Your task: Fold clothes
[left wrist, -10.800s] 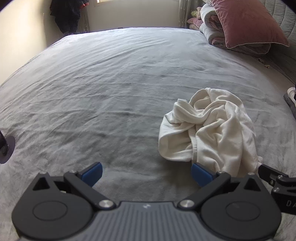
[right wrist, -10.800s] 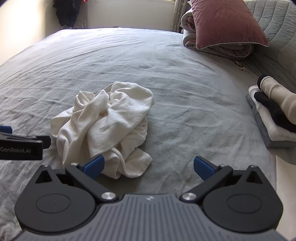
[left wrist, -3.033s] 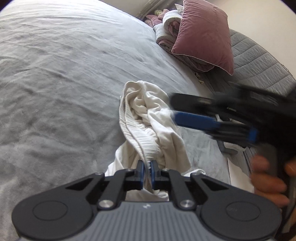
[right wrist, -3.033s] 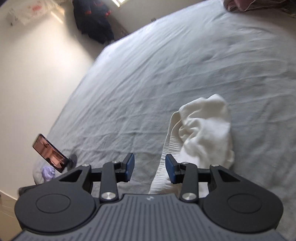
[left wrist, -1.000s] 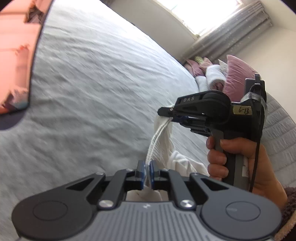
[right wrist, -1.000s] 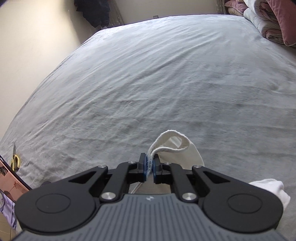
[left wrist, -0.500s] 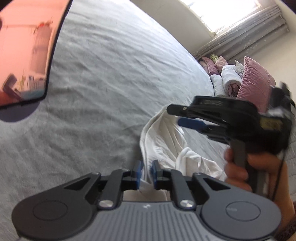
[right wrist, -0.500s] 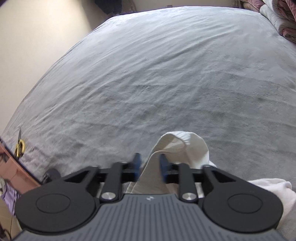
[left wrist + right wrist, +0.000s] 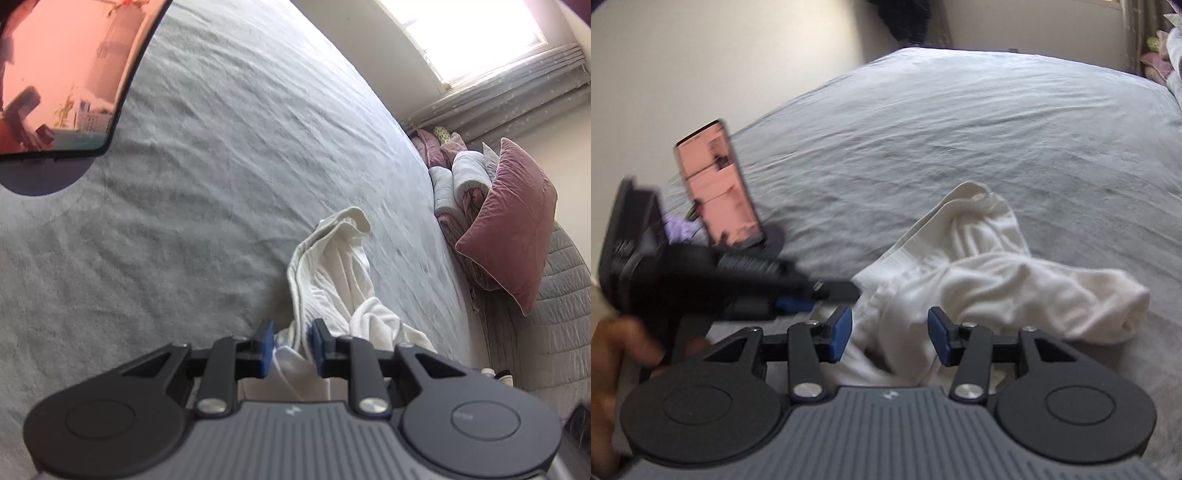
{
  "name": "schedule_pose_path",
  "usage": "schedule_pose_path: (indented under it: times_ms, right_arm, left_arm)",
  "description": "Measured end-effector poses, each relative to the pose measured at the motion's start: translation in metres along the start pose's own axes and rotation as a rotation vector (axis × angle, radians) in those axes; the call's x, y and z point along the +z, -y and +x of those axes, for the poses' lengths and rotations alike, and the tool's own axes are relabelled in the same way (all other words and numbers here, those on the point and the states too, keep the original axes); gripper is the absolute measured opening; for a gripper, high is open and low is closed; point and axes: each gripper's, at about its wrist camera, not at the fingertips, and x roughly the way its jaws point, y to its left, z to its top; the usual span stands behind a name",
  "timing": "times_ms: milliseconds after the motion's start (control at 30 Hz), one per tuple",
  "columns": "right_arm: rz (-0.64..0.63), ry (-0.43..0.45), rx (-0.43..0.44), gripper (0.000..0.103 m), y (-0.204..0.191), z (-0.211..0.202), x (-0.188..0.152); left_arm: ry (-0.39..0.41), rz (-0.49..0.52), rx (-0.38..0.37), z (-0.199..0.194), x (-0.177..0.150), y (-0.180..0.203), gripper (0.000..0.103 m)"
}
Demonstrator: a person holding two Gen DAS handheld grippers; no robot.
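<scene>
The white garment [image 9: 979,266] has just been let go and now lies bunched on the grey bed [image 9: 960,129]. The left gripper [image 9: 290,345] has been opening, cloth loose between. The right gripper [image 9: 890,334] is spread wide. Folding is not begun.

Under me spreads a wide bed [image 9: 221,155] with a rumpled grey cover. A phone [image 9: 718,186] with a pink-lit screen stands upright on a round stand near the bed's edge by my left side. At the far end a pink pillow [image 9: 509,221] leans on rolled bedding [image 9: 461,177] beneath a bright window [image 9: 476,33] with grey curtains [image 9: 517,88].
</scene>
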Motion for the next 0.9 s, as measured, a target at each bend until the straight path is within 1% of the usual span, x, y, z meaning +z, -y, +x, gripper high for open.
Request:
schedule_pose_path:
  times_ms: [67,200,233,267,300,333,400,533,667,900]
  right_arm:
    - [-0.022,-0.015,0.019,0.050,-0.008,0.002,-0.010]
    - [-0.062,-0.035,0.018,0.050,-0.018,0.014,-0.024]
    - [-0.060,-0.043,0.028,0.047,-0.019,0.018,-0.027]
    - [-0.056,-0.053,0.041,0.039,-0.019,0.021,-0.030]
    - [-0.051,-0.067,0.050,0.016,-0.019,0.025,-0.033]
    - [-0.046,-0.084,0.058,0.005,-0.019,0.028,-0.036]
    - [-0.037,-0.108,0.069,0.002,-0.018,0.033,-0.043]
    - [-0.013,-0.110,0.059,0.001,-0.011,0.027,-0.052]
    - [-0.002,-0.094,-0.018,0.000,0.001,0.008,-0.055]
    - [0.030,-0.039,-0.166,0.000,0.038,-0.046,-0.065]
  left_arm:
    - [0.014,0.009,0.002,0.000,0.000,0.004,0.018]
    - [0.033,0.022,0.009,0.000,-0.003,0.010,0.014]
    - [0.036,0.025,0.011,0.000,-0.003,0.011,0.013]
    - [0.040,0.027,0.010,0.000,-0.004,0.013,0.011]
    - [0.046,0.027,0.009,0.000,-0.004,0.014,0.011]
    - [0.054,0.026,0.008,0.000,-0.004,0.015,0.010]
    - [0.070,0.023,0.001,-0.001,-0.005,0.017,0.010]
    - [0.098,0.010,-0.007,-0.004,-0.004,0.018,0.009]
    - [0.112,-0.003,-0.011,-0.007,-0.004,0.017,0.009]
    - [0.112,-0.005,-0.007,-0.009,-0.004,0.016,0.008]
